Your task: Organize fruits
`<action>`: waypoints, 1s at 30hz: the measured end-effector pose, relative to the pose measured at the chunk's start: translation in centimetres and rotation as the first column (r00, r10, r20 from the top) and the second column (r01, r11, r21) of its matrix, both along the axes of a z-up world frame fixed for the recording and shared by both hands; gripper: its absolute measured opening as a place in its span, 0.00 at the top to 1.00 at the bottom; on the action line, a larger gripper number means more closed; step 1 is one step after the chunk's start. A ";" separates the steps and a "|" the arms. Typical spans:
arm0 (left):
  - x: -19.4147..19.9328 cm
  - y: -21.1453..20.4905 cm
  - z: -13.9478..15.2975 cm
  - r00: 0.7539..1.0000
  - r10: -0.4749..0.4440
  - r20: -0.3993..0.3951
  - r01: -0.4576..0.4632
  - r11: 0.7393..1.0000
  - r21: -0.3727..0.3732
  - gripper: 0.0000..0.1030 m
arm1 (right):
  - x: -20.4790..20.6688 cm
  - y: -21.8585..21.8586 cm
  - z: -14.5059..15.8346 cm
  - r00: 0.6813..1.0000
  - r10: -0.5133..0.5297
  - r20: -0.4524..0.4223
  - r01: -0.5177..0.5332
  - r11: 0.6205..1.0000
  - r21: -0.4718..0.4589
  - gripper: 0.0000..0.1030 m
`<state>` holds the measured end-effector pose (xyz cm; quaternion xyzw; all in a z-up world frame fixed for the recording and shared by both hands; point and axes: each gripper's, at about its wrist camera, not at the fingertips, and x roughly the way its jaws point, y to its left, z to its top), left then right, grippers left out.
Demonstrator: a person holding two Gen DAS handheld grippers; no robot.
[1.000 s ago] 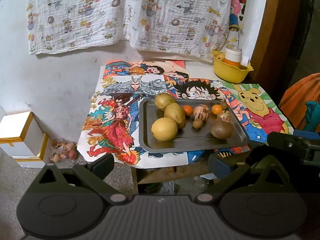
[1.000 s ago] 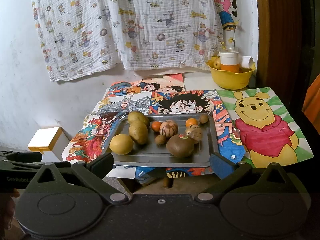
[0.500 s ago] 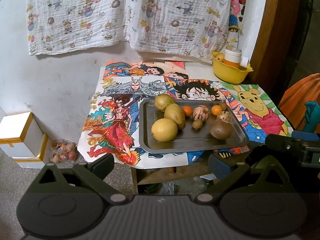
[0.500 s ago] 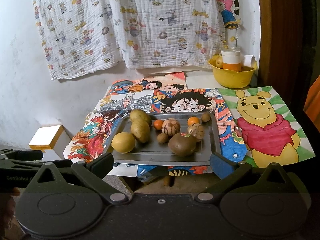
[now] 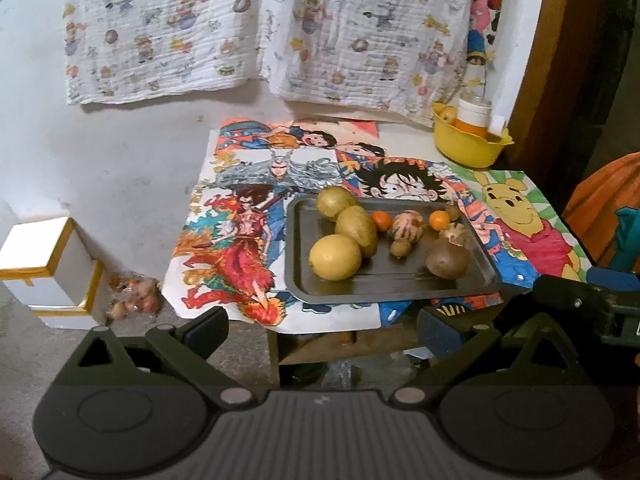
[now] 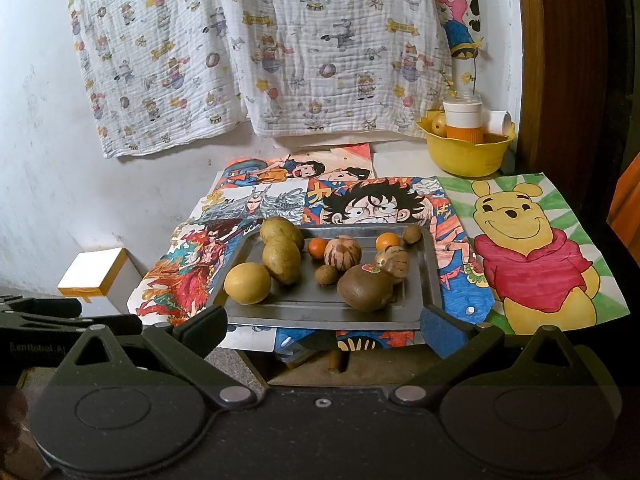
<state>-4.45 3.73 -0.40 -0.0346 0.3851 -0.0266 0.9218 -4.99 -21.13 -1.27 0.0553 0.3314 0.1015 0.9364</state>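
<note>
A dark metal tray point(image 5: 400, 284) point(image 6: 320, 308) lies on a small table covered with cartoon drawings. It holds several fruits: a yellow lemon point(image 5: 335, 257) point(image 6: 247, 283), two green-brown oval fruits point(image 5: 356, 230) point(image 6: 281, 258), two small oranges point(image 5: 439, 219) point(image 6: 387, 241), a striped round fruit point(image 6: 342, 252) and a brown fruit with a sticker point(image 5: 447, 260) point(image 6: 366, 288). My left gripper point(image 5: 322, 330) is open and empty, short of the table's front edge. My right gripper point(image 6: 324, 326) is open and empty, at the tray's near edge.
A yellow bowl point(image 5: 468, 148) point(image 6: 466, 152) with a white-and-orange container and a fruit stands at the table's back right. White boxes point(image 5: 44, 268) and a bag of small fruits point(image 5: 134, 304) lie on the floor at left. A patterned cloth hangs on the wall.
Both grippers have moved slightly forward toward the table; the tray looks a little nearer in the right wrist view. Nothing on the tray has moved.
</note>
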 end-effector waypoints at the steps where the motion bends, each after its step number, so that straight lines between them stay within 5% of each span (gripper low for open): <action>1: -0.1 -0.1 0.1 1.000 0.002 0.000 -0.002 1.000 0.004 0.01 | 0.0 0.0 0.0 1.000 0.000 0.000 0.000 1.000 -0.001 0.01; 30: -0.4 -0.4 0.3 1.000 -0.009 0.016 0.009 0.999 0.042 0.01 | 0.0 0.2 0.2 1.000 -0.001 0.000 0.001 1.000 -0.005 0.01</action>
